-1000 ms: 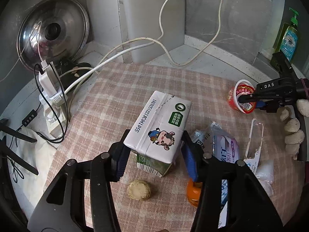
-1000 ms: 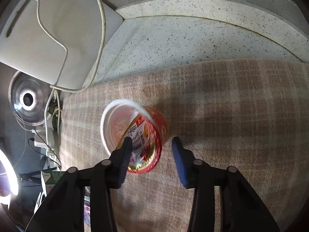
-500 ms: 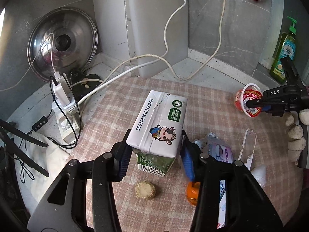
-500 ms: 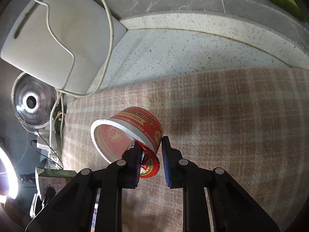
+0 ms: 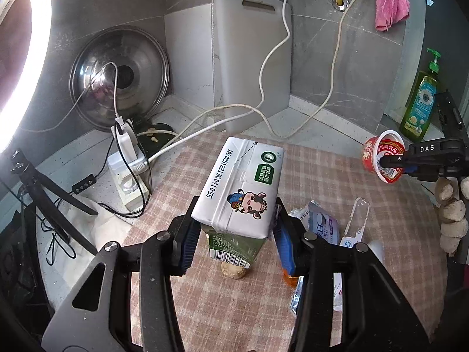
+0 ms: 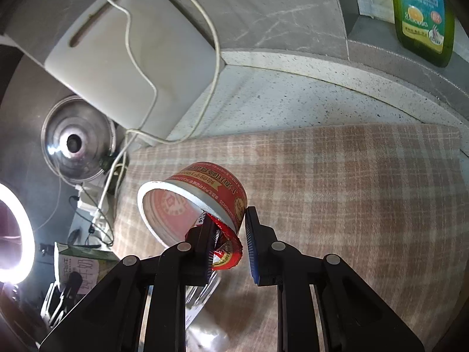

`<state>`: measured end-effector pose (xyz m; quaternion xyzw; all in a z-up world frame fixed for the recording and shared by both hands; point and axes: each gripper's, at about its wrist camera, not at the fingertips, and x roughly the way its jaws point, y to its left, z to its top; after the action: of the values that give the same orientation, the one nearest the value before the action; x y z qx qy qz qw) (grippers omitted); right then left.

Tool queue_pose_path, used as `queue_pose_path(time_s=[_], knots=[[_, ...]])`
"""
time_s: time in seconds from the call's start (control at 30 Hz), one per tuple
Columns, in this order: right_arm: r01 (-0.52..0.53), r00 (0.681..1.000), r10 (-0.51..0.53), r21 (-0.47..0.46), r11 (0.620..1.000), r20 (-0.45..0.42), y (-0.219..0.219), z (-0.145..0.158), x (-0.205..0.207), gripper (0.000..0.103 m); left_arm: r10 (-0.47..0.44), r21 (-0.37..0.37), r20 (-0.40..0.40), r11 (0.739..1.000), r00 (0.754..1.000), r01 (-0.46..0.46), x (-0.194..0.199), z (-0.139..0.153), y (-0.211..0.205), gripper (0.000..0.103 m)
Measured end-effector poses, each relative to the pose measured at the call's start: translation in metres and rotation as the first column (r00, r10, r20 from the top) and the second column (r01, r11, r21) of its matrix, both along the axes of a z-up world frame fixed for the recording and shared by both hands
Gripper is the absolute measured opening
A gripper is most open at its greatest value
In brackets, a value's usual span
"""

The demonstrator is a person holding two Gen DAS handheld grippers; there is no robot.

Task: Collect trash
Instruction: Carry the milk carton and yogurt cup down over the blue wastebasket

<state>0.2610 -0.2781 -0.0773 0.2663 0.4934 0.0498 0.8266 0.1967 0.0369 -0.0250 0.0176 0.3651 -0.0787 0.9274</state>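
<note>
Kitchen corner, checked cloth (image 5: 322, 176) on the desk: both my grippers hold trash clear of the surface.

Left to right: a steel pot lid (image 5: 120, 79) and a white cutting board (image 5: 252, 58) lean against the grey wall. My left gripper (image 5: 234, 234) has its fingers (image 5: 187, 243) set at a middling width, pressed on both sides of a milk carton (image 5: 240, 187), which hangs above a small round biscuit-like scrap (image 5: 233, 271) and some wrappers (image 5: 322, 226) on the cloth. Further right, my right gripper (image 6: 230, 237) has its fingers (image 6: 252, 243) drawn narrow, pinching the wall and peeled foil of a red cup (image 6: 193, 205) tilted on its side. My judgement: keep both grips firm and level, and carry the cup gently, since only its thin edge is caught.
</note>
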Motion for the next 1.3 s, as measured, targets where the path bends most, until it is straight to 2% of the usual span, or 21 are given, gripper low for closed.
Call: queue_pose_path(time_s=[0.4, 0.67, 0.97, 1.3], knots=[[-0.126, 0.991, 0.127, -0.025, 0.992, 0.051, 0.058, 0.034, -0.062, 0.018, 0.053, -0.032, 0.003, 0.998, 0.999, -0.053, -0.064, 0.006, 0.047, 0.047], [-0.246, 0.966, 0.250, -0.070, 0.967, 0.066, 0.110, 0.046, -0.112, 0.018, 0.095, -0.040, -0.042, 0.995, 0.995, -0.097, -0.106, -0.010, 0.074, 0.047], [-0.352, 0.933, 0.358, -0.110, 0.930, 0.044, 0.159, 0.038, -0.163, 0.018, 0.138, -0.028, -0.111, 0.989, 0.984, -0.142, -0.156, -0.036, 0.098, 0.047], [-0.464, 0.884, 0.467, -0.134, 0.875, -0.016, 0.211, 0.009, -0.212, 0.018, 0.190, -0.029, -0.206, 0.979, 0.960, -0.200, -0.200, -0.075, 0.124, 0.047]])
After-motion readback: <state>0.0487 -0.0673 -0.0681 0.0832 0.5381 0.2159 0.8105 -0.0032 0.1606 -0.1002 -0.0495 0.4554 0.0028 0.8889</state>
